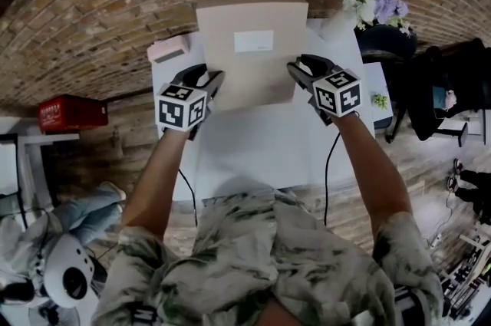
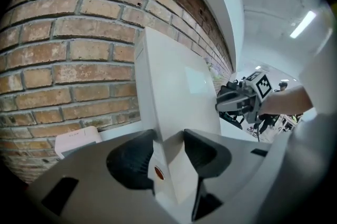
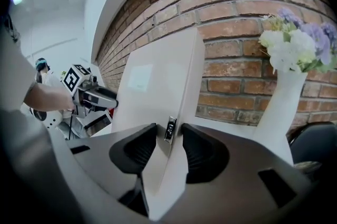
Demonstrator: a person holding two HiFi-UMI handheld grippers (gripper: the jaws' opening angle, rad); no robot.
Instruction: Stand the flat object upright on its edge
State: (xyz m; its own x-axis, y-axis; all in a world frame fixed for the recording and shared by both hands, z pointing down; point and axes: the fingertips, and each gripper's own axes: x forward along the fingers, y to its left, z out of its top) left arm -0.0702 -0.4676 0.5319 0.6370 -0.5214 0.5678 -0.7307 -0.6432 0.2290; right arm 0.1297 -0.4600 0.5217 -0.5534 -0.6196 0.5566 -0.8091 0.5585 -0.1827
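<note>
Head view gives me the white desk [image 1: 253, 156] against the brick wall [image 1: 92, 2]. The flat panel [image 1: 252, 48] is raised over the desk's far half, towards 12 o'clock. It is well up from flat but leans back, with the labelled face turned to me. Its top edge points to 12 o'clock and its lower edge to 6. I cannot tell if that lower edge touches the desk.

From above the panel looks nearly square. The gripper views suggest its long axis runs from lower edge to top edge, so I judge it would stand tall on a short edge.

The left gripper [image 1: 211, 87] is clenched on the panel's side edge at about 8 o'clock, and the right gripper [image 1: 299, 75] grips the opposite edge at 4. In each gripper view the pads press on both faces.

To finish well, I would keep both grips level and bring the top forward until the faces are plumb. I would seat the lower edge squarely and release only once it balances.

The flower vase [image 1: 341, 21] at 1 o'clock and the small pink case [image 1: 167, 48] at 10 sit near, so sideways swing should stay small.
</note>
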